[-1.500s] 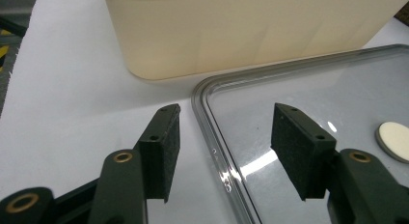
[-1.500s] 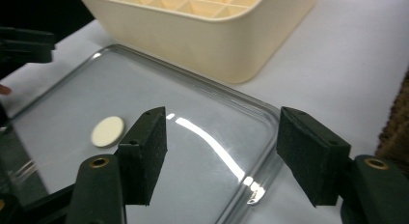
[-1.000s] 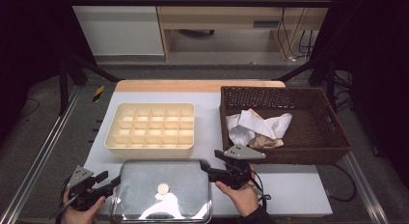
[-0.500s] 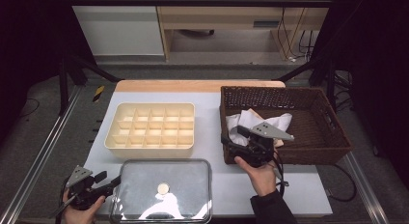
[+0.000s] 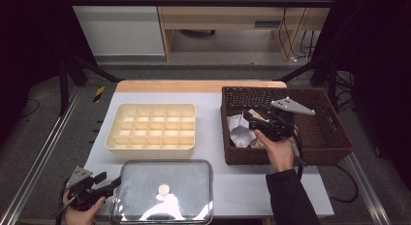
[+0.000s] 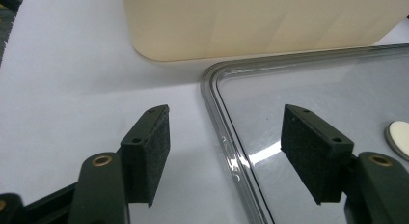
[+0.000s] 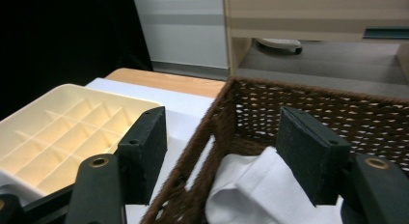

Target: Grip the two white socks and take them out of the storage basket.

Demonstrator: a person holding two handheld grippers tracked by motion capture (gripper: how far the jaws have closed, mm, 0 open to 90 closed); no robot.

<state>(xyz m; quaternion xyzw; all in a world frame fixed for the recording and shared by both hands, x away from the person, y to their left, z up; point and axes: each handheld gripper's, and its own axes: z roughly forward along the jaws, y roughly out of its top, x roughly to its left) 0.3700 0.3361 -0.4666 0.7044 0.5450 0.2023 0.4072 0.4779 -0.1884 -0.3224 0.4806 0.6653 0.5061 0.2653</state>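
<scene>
A clear lid (image 5: 164,191) with a round knob (image 5: 164,189) lies flat at the table's front. My left gripper (image 5: 111,180) sits at its left edge. Its jaws have just been opening and stand open (image 6: 224,118). The lid's rim (image 6: 226,137) runs between them, untouched. A cream compartment tray (image 5: 151,131) stands behind the lid. My right gripper (image 5: 248,117) hangs open over the left end of the brown wicker basket (image 5: 334,137). In the right gripper view (image 7: 222,118) the basket's wall (image 7: 289,103) and a white cloth (image 7: 255,185) lie below the jaws, with nothing gripped.
The basket also holds a brownish item (image 5: 257,143) beside the white cloth (image 5: 240,130). The table's wooden far edge (image 5: 198,86) lies behind the tray. A metal rail (image 5: 39,162) runs along the left side. A cable (image 5: 296,154) trails from the right gripper.
My right gripper has left the lid's right edge and risen to the right, over the basket's left end. The left hand has stayed at the lid's left edge.
</scene>
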